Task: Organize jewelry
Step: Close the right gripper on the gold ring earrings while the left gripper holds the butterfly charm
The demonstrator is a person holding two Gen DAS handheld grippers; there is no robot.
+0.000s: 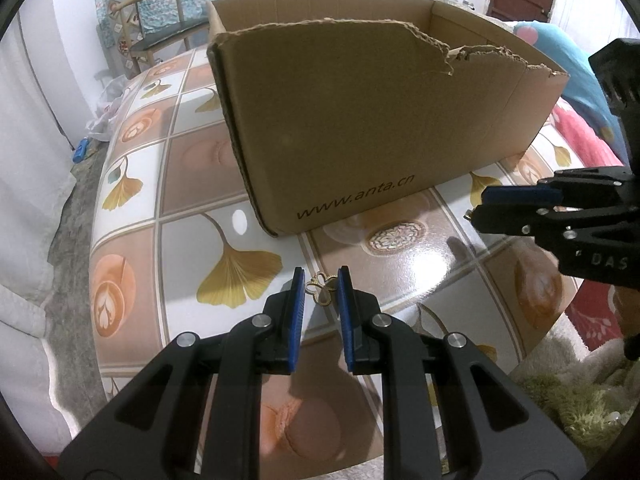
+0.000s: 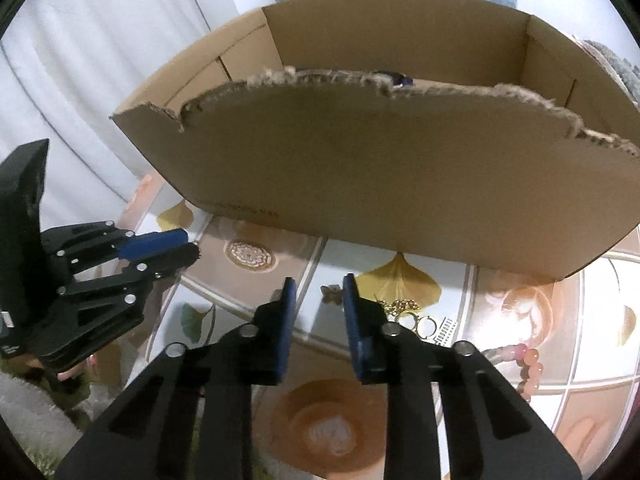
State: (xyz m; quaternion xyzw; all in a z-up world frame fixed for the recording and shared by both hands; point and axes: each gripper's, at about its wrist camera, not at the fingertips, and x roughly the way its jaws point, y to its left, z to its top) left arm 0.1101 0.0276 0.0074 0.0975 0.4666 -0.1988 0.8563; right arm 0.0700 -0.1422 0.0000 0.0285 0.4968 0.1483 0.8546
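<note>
Setting: tiled-pattern tabletop [image 1: 132, 200] with ginkgo-leaf and coffee prints; torn-edged cardboard box [image 1: 360, 128] stands in the upper middle of both views.
Left gripper [image 1: 320, 280]: jaws apart, blue pads either side of a small gold pendant [image 1: 321, 289] that lies on the tabletop at centre frame. Pads near it; cannot tell if either one touches. Not clamped.
Right gripper [image 2: 318, 290]: jaws apart, nothing between the pads. A small dark butterfly-shaped piece [image 2: 331, 293] lies just ahead of the tips, near the right pad.
Cross-check: in the left wrist view the right gripper shows side-on at right edge; its fingers look nearly together there and something small glints at the tip, too small to identify.
Loose items: gold chain [image 2: 402, 306], ring [image 2: 425, 325] and a small silvery comb-like piece [image 2: 446, 330] at right of centre in the right wrist view; pink bead bracelet [image 2: 526, 364] at lower right. All on the tabletop, outside the box.
Box contents: one dark object [image 2: 400, 79] glimpsed over the torn rim; otherwise interior mostly hidden.
Progress (judgement): early. At least six pieces remain on the tabletop; possibly one item boxed.
Step in hand (judgement): left gripper set to pinch the pendant, then carry it over the rim.
Risk: pendant is thin and flat; pads may slide over it.
</note>
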